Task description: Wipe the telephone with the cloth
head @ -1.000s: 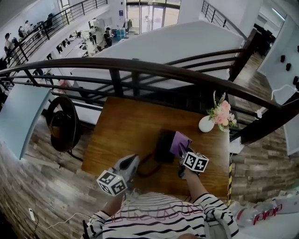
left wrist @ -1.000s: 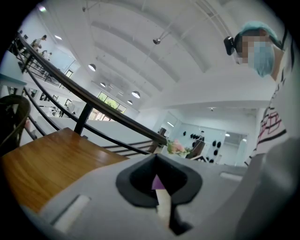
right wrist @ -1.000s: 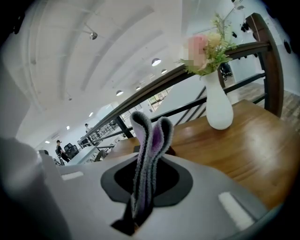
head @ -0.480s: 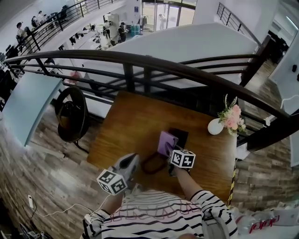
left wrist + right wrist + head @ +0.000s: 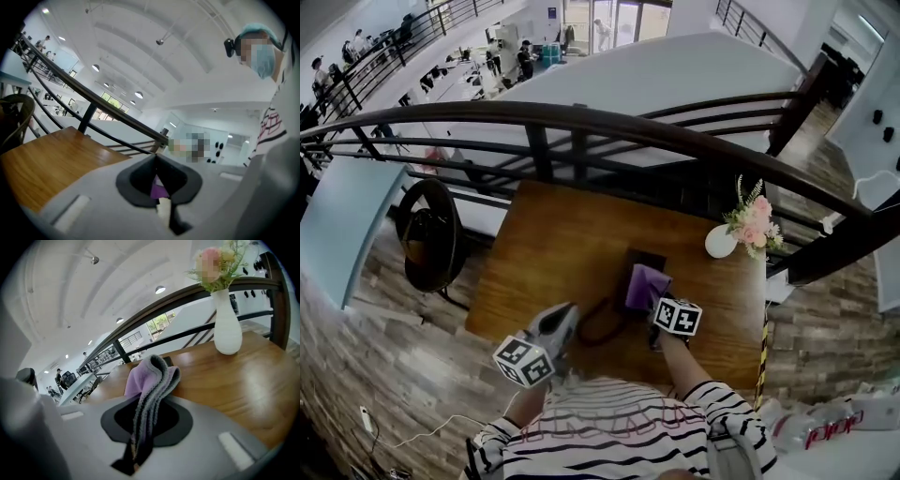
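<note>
Head view
- Table: wooden, set against a dark railing.
- Telephone: black, near the table's middle, largely covered by the cloth.
- Cloth: purple, laid on the telephone and held at its 5 o'clock end.
- Right gripper: at 5 o'clock of the telephone, closed on the cloth.
- Left gripper: at 8 o'clock of the telephone, apart from it, jaws drawn to a point.
- Cord: a dark loop between the left gripper and the telephone.
- Vase: white, at 2 o'clock of the telephone, flowers held in it.

Left gripper view
- Left gripper: jaws seen together, nothing gripped.
- Cloth: only a purple sliver is seen past the jaws.
- Table: at 9 o'clock, below the railing.

Right gripper view
- Right gripper: jaws clamped on the cloth.
- Cloth: bunched, purple and grey, raised above the table.
- Vase: upright at 1 o'clock, well apart from the cloth.
</note>
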The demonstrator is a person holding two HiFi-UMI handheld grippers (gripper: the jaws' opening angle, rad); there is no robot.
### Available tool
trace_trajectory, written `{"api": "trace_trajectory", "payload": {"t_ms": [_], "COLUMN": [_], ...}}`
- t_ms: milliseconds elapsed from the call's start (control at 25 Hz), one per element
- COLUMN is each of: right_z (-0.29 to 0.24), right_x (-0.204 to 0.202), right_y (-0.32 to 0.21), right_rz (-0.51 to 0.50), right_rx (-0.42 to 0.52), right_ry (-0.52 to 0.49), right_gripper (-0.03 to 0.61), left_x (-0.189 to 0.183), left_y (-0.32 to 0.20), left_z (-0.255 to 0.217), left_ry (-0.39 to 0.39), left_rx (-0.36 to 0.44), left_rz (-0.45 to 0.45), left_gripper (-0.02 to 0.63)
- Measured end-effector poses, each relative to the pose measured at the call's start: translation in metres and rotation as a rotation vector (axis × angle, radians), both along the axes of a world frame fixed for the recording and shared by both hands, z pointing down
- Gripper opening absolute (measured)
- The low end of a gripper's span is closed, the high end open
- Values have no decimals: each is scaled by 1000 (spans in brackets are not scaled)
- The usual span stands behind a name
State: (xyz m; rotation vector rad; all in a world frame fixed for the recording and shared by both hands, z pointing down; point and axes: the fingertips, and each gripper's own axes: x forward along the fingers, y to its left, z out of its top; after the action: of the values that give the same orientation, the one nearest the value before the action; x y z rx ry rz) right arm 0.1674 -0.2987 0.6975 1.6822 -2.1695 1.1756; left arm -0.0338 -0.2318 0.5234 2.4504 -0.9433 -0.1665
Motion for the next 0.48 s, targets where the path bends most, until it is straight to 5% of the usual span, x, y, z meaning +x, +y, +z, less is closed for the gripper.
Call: {"api": "trace_trajectory", "payload": {"t_ms": [480], "right_z": [1], "right_x": [67], "right_y": [31], "right_rz": [153], "right_rx": [-22], "right_ry": [48], "right_gripper": [37], "left_x": [39], "left_y": [-3], "left_z": [-1], "left_ry": [15], "left_rx": [8], "left_rz": [121], "left_gripper": [2]}}
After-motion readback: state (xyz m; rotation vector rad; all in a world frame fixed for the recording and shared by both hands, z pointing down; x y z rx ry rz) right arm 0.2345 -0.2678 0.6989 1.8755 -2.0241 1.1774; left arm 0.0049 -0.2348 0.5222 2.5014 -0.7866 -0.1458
